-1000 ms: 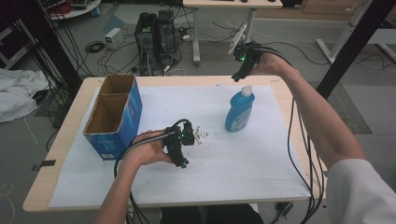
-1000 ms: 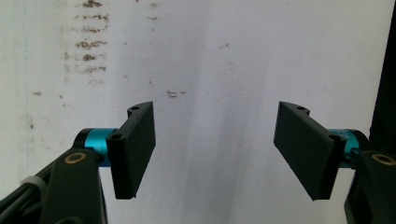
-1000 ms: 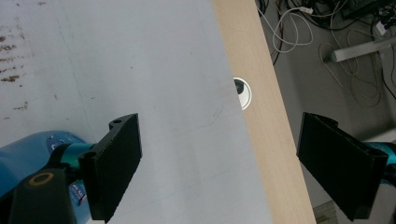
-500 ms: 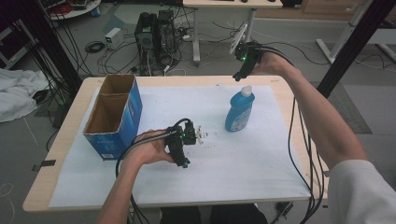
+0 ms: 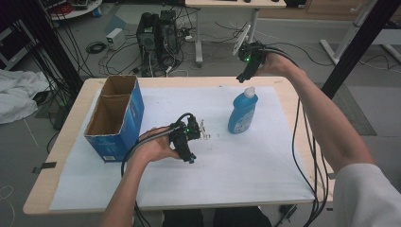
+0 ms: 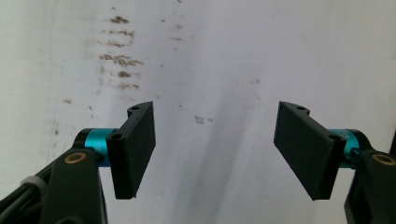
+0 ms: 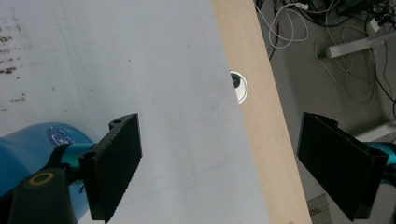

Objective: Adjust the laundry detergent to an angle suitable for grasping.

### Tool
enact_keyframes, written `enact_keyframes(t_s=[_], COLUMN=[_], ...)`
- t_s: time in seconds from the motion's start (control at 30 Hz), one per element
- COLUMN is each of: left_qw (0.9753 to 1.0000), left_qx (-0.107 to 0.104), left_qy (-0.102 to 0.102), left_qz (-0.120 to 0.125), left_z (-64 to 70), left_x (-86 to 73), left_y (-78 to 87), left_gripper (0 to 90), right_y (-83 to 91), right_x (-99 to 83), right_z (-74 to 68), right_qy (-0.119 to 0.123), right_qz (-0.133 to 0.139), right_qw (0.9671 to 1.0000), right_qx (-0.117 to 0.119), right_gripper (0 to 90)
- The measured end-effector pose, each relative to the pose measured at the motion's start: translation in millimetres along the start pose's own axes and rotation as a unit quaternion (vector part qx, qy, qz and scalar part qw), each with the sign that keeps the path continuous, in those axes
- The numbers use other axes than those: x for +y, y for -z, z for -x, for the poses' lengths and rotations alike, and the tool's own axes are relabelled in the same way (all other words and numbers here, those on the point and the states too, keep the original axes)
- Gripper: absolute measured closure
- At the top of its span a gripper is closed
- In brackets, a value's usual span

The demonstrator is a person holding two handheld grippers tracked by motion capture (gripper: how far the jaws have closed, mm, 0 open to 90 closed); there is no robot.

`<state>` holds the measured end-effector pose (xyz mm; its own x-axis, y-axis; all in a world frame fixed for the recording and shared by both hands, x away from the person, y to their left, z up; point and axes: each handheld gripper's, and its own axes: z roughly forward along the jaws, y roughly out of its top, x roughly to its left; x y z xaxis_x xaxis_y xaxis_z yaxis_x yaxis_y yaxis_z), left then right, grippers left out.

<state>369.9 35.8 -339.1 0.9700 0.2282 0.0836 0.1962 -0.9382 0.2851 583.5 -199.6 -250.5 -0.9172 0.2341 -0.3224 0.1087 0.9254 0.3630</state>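
Your right gripper (image 5: 245, 71) hangs above the table's (image 5: 66, 137) far edge, jaws spread wide and empty; its left jaw cuts off the glossy blue plastic bottle (image 7: 32, 154), which stands upright just below; your left gripper (image 5: 189, 150), jaws likewise apart, rests over stained white paper (image 6: 224, 56).

Box (image 5: 116, 118) left on table (image 5: 71, 116), bottle (image 5: 242, 111) right, R gripper (image 5: 244, 76) behind bottle

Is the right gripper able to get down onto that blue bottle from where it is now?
Probably yes: the right gripper hangs open just behind the blue bottle, with nothing between them.
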Motion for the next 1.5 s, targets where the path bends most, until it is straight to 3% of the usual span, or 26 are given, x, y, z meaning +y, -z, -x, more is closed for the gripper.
enact_keyframes(t_s=[0.2, 0.27, 0.43, 0.47, 0.5, 0.57, 0.63, 0.67, 0.7, 0.77, 0.8, 0.83, 0.87, 0.93, 1.0, 1.03, 1.07, 1.1, 1.17, 1.2, 1.27, 1.33, 1.37, 1.43, 1.47, 1.5], left_qw=[0.9979, 0.9936, 0.9834, 0.9834, 0.979, 0.9769, 0.9678, 0.9678, 0.962, 0.9606, 0.9552, 0.9552, 0.947, 0.9383, 0.9383, 0.9336, 0.9336, 0.9367, 0.9324, 0.9359, 0.9381, 0.9355, 0.9388, 0.9388, 0.934, 0.934], left_qx=[0.021, 0.029, 0.049, 0.049, 0.056, 0.057, 0.059, 0.059, 0.066, 0.067, 0.07, 0.07, 0.069, 0.067, 0.067, 0.051, 0.051, 0.048, 0.049, 0.053, 0.049, 0.048, 0.05, 0.05, 0.04, 0.04], left_qy=[0.045, 0.079, 0.119, 0.119, 0.13, 0.135, 0.16, 0.16, 0.172, 0.173, 0.182, 0.182, 0.198, 0.213, 0.213, 0.224, 0.224, 0.219, 0.227, 0.216, 0.206, 0.204, 0.194, 0.194, 0.199, 0.199], left_qz=[0.043, 0.075, 0.129, 0.129, 0.147, 0.156, 0.185, 0.185, 0.202, 0.207, 0.222, 0.222, 0.243, 0.264, 0.264, 0.275, 0.275, 0.269, 0.277, 0.273, 0.274, 0.284, 0.28, 0.28, 0.294, 0.294], left_z=[-10.3, -10.6, -16.2, -16.2, -18.7, -19.6, -20.7, -20.7, -23.2, -24.5, -26.3, -26.3, -28.8, -34.6, -34.6, -41.3, -41.3, -47.8, -50.9, -53.7, -56.6, -57.2, -58.8, -58.8, -58.7, -58.7], left_x=[15.2, 22.0, 39.7, 39.7, 46.9, 49.9, 58.1, 58.1, 65.7, 68.7, 74.8, 74.8, 79.4, 84.0, 84.0, 88.5, 88.5, 89.3, 92.7, 93.1, 95.6, 99.1, 100.8, 100.8, 109.6, 109.6], left_y=[1.6, 0.8, -2.7, -2.7, -6.9, -9.5, -17.0, -17.0, -21.3, -22.7, -26.7, -26.7, -30.5, -36.1, -36.1, -43.4, -43.4, -47.6, -53.0, -54.0, -56.5, -58.6, -58.8, -58.8, -62.9, -62.9], left_gripper=[29.6, 29.6, 29.5, 29.6, 29.6, 29.5, 29.5, 29.6, 29.6, 29.6, 29.6, 29.5, 29.5, 29.5, 29.6, 29.6, 29.5, 29.5, 29.5, 29.5, 29.5, 29.5, 29.6, 29.5, 29.5, 29.5], right_y=[-0.6, -0.4, -0.3, -0.3, -0.1, 1.0, 1.9, 1.9, 2.2, 1.8, 1.7, 1.7, 0.9, -0.5, -1.0, -1.0, -1.0, -1.6, -1.8, -1.8, -1.7, -2.6, -3.0, -3.4, -3.4, -3.4], right_x=[0.5, 0.7, 0.6, 0.6, 0.7, 1.1, 1.2, 1.2, 1.0, 0.7, 0.7, 0.7, 0.6, -0.3, -0.6, -0.6, -0.6, -1.1, -1.0, -0.9, -0.9, -0.8, -0.8, -0.7, -0.7, -0.7], right_z=[-0.5, -0.4, -0.7, -0.7, -0.7, -0.8, -0.7, -0.7, -0.7, 0.1, -0.4, -0.4, -0.7, -0.9, -0.9, -0.9, -0.9, -0.5, -0.5, -0.5, 0.0, -0.2, -0.2, -0.5, -0.5, -0.5], right_qy=[-0.001, 0.002, 0.002, 0.002, 0.001, 0.002, 0.0, 0.0, -0.003, -0.002, -0.005, -0.005, -0.004, -0.005, -0.005, -0.005, -0.005, -0.006, -0.01, -0.009, -0.008, -0.006, -0.005, -0.004, -0.004, -0.004], right_qz=[-0.003, -0.006, -0.008, -0.008, -0.008, -0.003, 0.0, 0.0, -0.002, -0.003, -0.005, -0.005, -0.005, -0.008, -0.008, -0.008, -0.008, -0.008, -0.008, -0.008, -0.009, -0.009, -0.009, -0.009, -0.009, -0.009], right_qw=[1.0, 1.0, 0.9999, 0.9999, 0.9999, 1.0, 1.0, 1.0, 1.0, 1.0, 0.9999, 0.9999, 0.9999, 0.9999, 0.9999, 0.9999, 0.9999, 0.9999, 0.9999, 0.9999, 0.9999, 0.9999, 0.9999, 0.9999, 0.9999, 0.9999], right_qx=[-0.006, -0.005, -0.006, -0.006, -0.007, -0.007, -0.007, -0.007, -0.009, -0.009, -0.01, -0.01, -0.01, -0.01, -0.009, -0.009, -0.009, -0.008, -0.008, -0.009, -0.01, -0.008, -0.008, -0.008, -0.008, -0.008], right_gripper=[13.2, 13.2, 13.2, 13.2, 13.2, 13.2, 13.2, 13.2, 13.2, 13.2, 13.2, 13.2, 13.2, 13.3, 13.3, 13.2, 13.2, 13.2, 13.2, 13.2, 13.2, 13.2, 13.2, 13.2, 13.2, 13.2])
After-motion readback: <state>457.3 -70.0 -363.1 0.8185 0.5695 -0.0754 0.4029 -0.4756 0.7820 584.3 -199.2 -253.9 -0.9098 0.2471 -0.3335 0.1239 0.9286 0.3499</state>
